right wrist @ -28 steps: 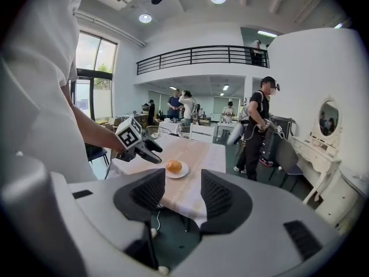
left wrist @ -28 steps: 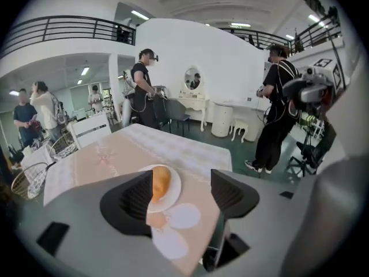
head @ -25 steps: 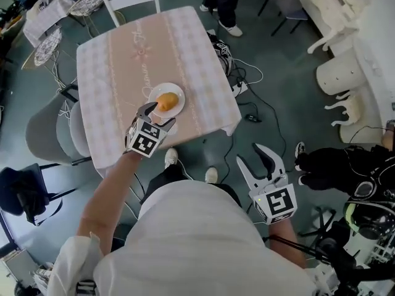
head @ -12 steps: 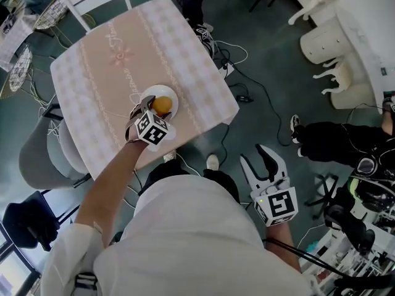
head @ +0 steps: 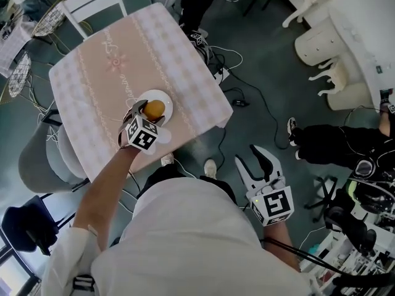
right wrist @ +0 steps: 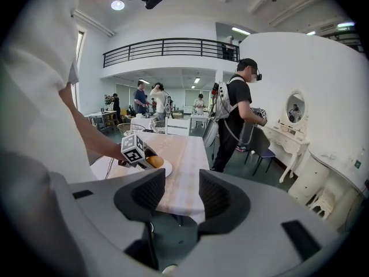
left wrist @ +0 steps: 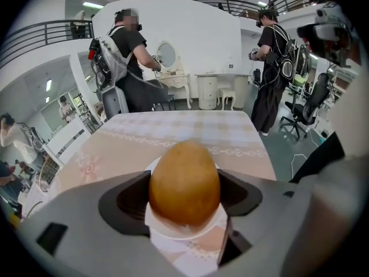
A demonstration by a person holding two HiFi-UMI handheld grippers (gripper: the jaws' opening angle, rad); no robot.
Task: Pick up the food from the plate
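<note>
A round golden bun (head: pixel 154 108) lies on a small white plate (head: pixel 165 98) near the front edge of the pink checked table (head: pixel 92 79). My left gripper (head: pixel 151 112) reaches over the plate. In the left gripper view the bun (left wrist: pixel 184 183) fills the gap of that gripper (left wrist: pixel 184 194). The jaws are closing, and the pads (left wrist: pixel 128 199) stand close at the bun's sides without clearly pressing it. The bun rests on the plate (left wrist: pixel 173 231). My right gripper (head: pixel 252 156) hangs open and empty off the table at my right side, as the right gripper view (right wrist: pixel 176 195) also shows.
A white chair (head: pixel 92 2) stands at the table's far side and a grey chair (head: pixel 37 159) at its left. Cables (head: pixel 247 85) trail on the floor to the right. A person's legs (head: pixel 321 147) and white furniture (head: pixel 345 42) lie further right.
My left gripper has moved forward from the plate's near edge, so its jaws now stand on either side of the bun. The right gripper has kept its place.
</note>
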